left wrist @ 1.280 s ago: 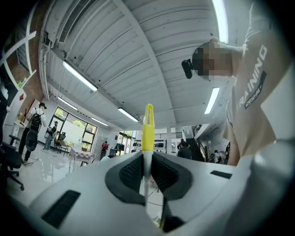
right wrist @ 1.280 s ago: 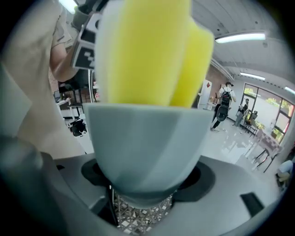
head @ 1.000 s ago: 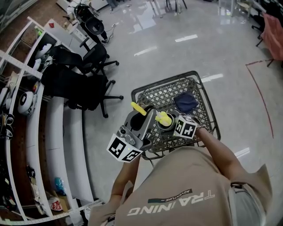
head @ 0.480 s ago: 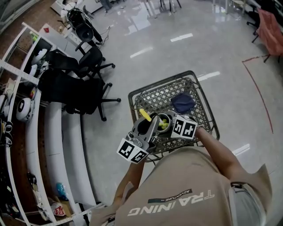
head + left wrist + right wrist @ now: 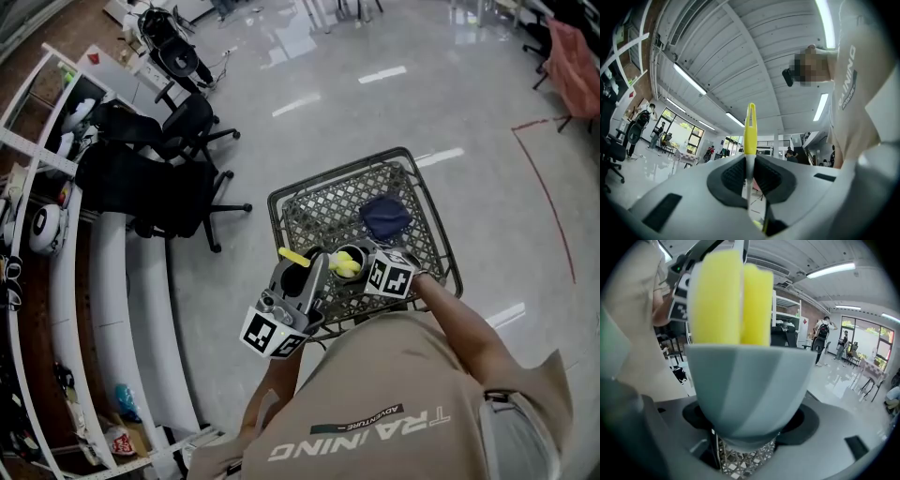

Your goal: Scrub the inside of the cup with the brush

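Item: cup (image 5: 745, 380), pale grey-blue with faceted sides tapering to a narrow foot; the rim is wide and the inside is mostly hidden by the brush head. Location: held in the air just above the near edge of the wire cart (image 5: 281, 202), mouth turned up towards the person. Holder: right hand-held gripper (image 5: 746, 439), clamped on the cup's lower body so that the open mouth stays free for the tool; cart mesh shows in the gap beneath the foot. Item: brush (image 5: 750, 129), a thin white stem with a slotted yellow handle end and a yellow sponge head (image 5: 730, 298) in two lobes. The head stands in the cup's mouth, rising above the rim. Holder: left hand-held gripper (image 5: 749, 176), pinched tight on the stem part-way along, leaving the handle end projecting past the jaws and the sponge end free to reach into the cup; this grip appears suited to pushing and twisting the head against the inner wall. In the head view the two grippers meet over the cart's near edge, left (image 5: 314, 270) beside right (image 5: 361, 267). Also present: dark blue bundle (image 5: 386, 217), possibly cloth, lying towards the cart's far right corner, well apart from the cup; office chairs (image 5: 178, 131) on the floor beyond the cart's left side.
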